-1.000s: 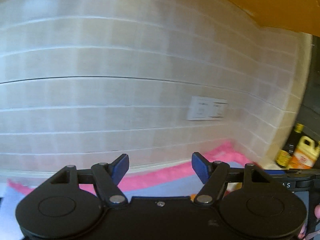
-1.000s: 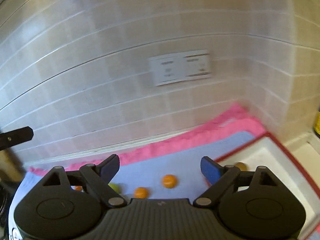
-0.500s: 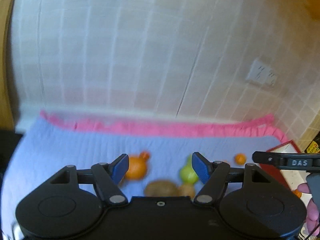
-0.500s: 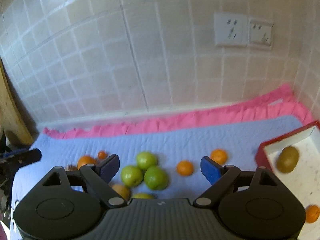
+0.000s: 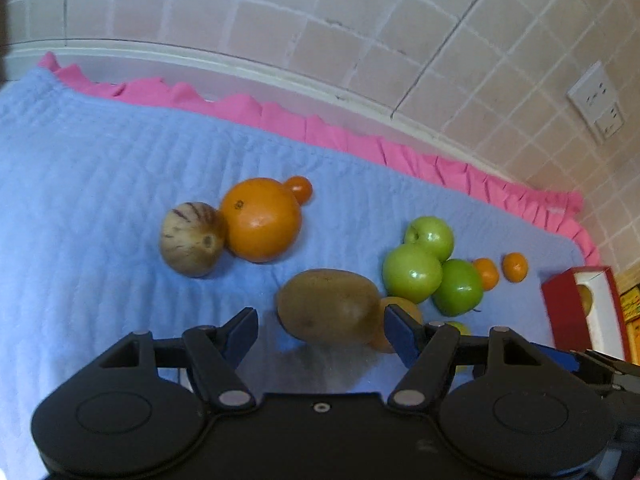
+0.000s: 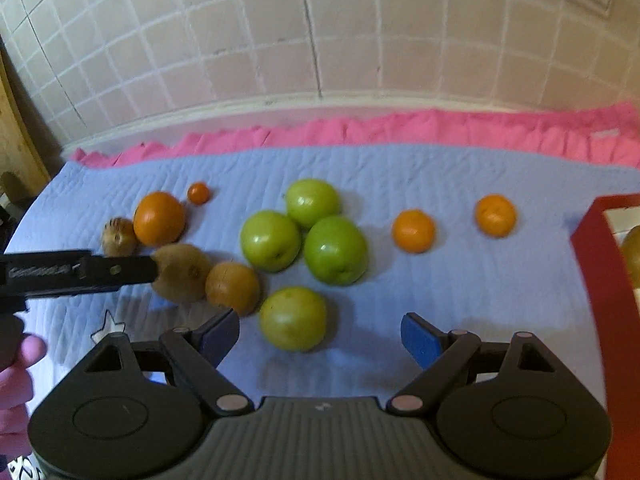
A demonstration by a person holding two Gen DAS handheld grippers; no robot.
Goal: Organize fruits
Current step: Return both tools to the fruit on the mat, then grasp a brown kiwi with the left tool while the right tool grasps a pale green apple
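Left wrist fisheye sits low behind the left gripper (image 5: 320, 330), looking forward and down across the blue mat (image 5: 100, 168) toward the tiled wall (image 5: 280, 12), close to the brown kiwi (image 5: 330, 307). Right wrist fisheye looks from behind the right gripper (image 6: 320, 338), slightly higher, facing the same wall (image 6: 240, 32). Both views share the green apples (image 6: 306, 230), large orange (image 6: 159, 218), kiwi, mat and red box edge (image 6: 600, 256); the left gripper's finger (image 6: 80, 272) shows at the right view's left side.
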